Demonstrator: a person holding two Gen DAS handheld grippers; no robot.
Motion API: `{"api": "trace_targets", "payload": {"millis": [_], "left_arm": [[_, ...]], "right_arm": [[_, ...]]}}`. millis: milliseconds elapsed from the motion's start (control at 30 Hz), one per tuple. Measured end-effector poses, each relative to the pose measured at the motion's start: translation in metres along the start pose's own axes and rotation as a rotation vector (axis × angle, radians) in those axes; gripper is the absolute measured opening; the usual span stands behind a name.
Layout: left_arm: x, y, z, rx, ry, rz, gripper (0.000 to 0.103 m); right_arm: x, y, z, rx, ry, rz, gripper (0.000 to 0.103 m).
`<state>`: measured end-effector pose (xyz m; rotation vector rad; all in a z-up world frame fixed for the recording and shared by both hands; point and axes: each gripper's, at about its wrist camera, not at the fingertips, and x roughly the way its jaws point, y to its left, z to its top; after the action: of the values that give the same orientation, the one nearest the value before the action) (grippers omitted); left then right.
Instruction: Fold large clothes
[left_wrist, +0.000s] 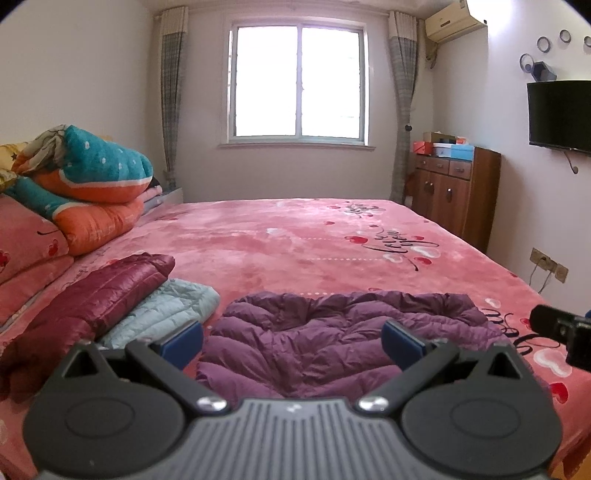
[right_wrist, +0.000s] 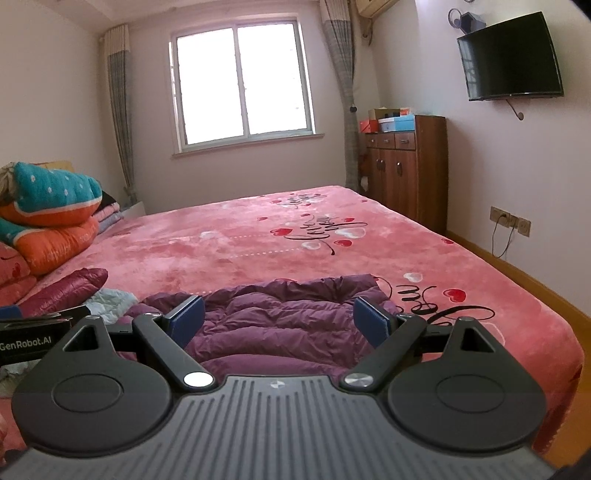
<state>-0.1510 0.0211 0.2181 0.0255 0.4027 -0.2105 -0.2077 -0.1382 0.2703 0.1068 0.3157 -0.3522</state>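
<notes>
While both grippers hang above it, the purple down jacket (left_wrist: 343, 339) lies crumpled and unfolded on the bed (left_wrist: 280, 236), close to the near edge and toward the near right corner. The left gripper (left_wrist: 291, 341) has its jaws spread wide and holds nothing; its blue pads (left_wrist: 184, 341) are clear of the fabric. The right gripper (right_wrist: 277, 323) is likewise wide open and empty, above the same jacket (right_wrist: 280, 325). Just left of the purple jacket lies a folded pale blue jacket (left_wrist: 166, 310), with a folded maroon jacket (left_wrist: 96, 299) resting partly on it. Rolled orange and teal quilts (left_wrist: 85, 184) are stacked at the bed's far left corner. A wooden cabinet (left_wrist: 458, 192) stands beyond the right edge.
</notes>
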Motion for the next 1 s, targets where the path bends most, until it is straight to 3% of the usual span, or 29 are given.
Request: {"api": "trace_targets", "payload": {"millis": [1000], "left_arm": [[0.0076,0.0036,-0.0065,-0.013,0.011,0.035,0.102]], "right_arm": [[0.005,0.0004,-0.0051,-0.013,0.018,0.013,0.103]]}}
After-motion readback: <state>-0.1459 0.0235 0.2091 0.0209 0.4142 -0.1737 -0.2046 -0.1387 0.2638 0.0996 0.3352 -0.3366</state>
